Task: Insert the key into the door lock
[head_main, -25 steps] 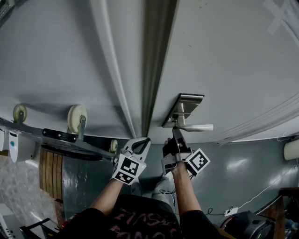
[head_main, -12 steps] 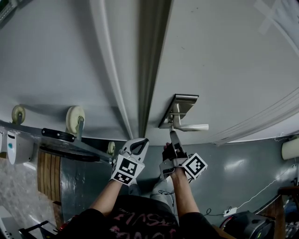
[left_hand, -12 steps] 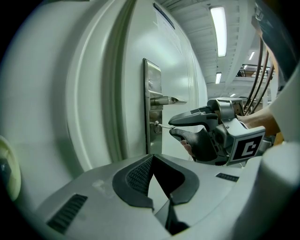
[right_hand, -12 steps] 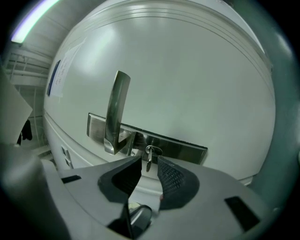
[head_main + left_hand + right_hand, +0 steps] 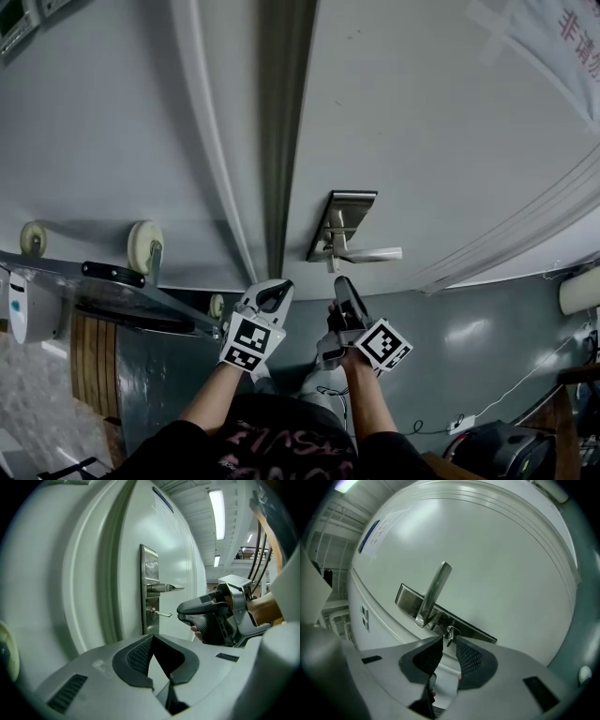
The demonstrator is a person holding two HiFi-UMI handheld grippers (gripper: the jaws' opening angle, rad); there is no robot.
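Key: seated in the door lock, just under the lever handle; its head sticks out from the door and nothing touches it.
Just changed: a second ago the right tongs were right up at the lock; they have since drawn back below the lever handle, leaving the key behind.
What that means: insertion looks done to me; what is left is pulling clear, or a turn if one is wanted.
Right tongs: a narrow gap with nothing between the pads; the key shows beyond the tips, in line with the gap but apart from it.
Left tongs: narrowly parted and empty, held low and left of the lever handle, taking no part.
Lock plate: brushed metal, carrying both lever handle and lock.
Door: pale, shut against its frame, which runs left of the lever handle.
Around: a caster wheel well left of the lever handle; a paper notice with red print far to its upper right; a loose cable on the floor to its lower right.
In the way: only the lever handle itself, which overhangs the key, so any return to the key should come in from beneath it.
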